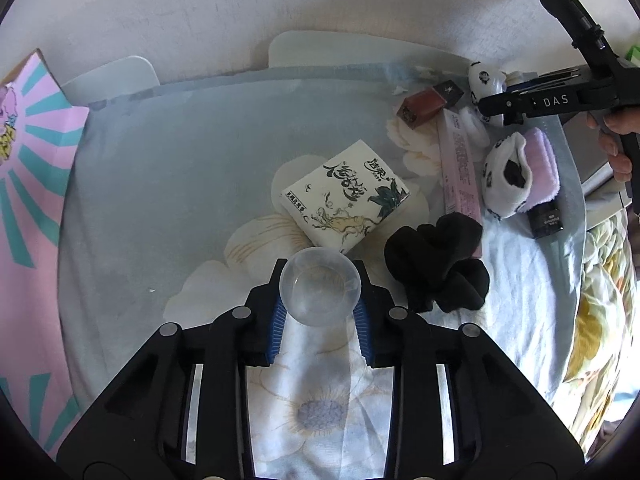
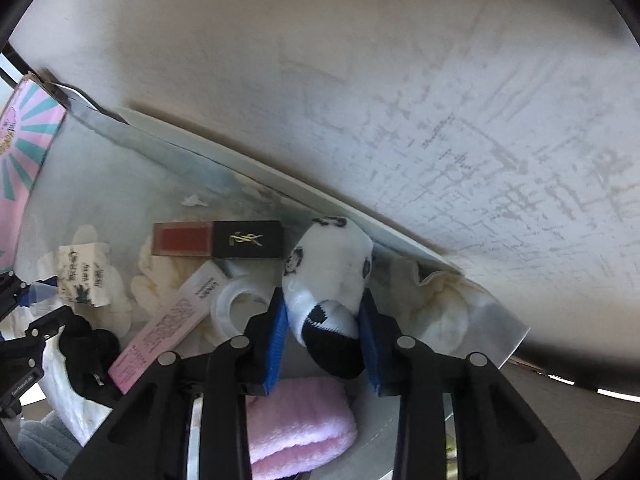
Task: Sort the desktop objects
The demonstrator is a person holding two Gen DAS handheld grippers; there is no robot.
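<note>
My left gripper (image 1: 320, 276) points down at the flowered cloth (image 1: 160, 200) and is shut on a clear round plastic cup (image 1: 320, 292), one blue pad pressing on each side. A white tissue pack (image 1: 346, 194) lies just beyond the cup, with a black bundle of cloth (image 1: 436, 268) to its right. My right gripper (image 2: 323, 300) is shut on a white and black panda sock (image 2: 328, 280). That sock sits near the wall, beside a red and black lipstick box (image 2: 218, 239). A pink towel (image 2: 300, 420) lies beneath the right gripper.
A long pink carton (image 2: 160, 332) and a clear tape roll (image 2: 236, 308) lie left of the held sock. A second panda sock (image 1: 504, 176) and a small black jar (image 1: 546, 218) sit at the right. A pink striped box (image 1: 36, 200) stands at the left edge.
</note>
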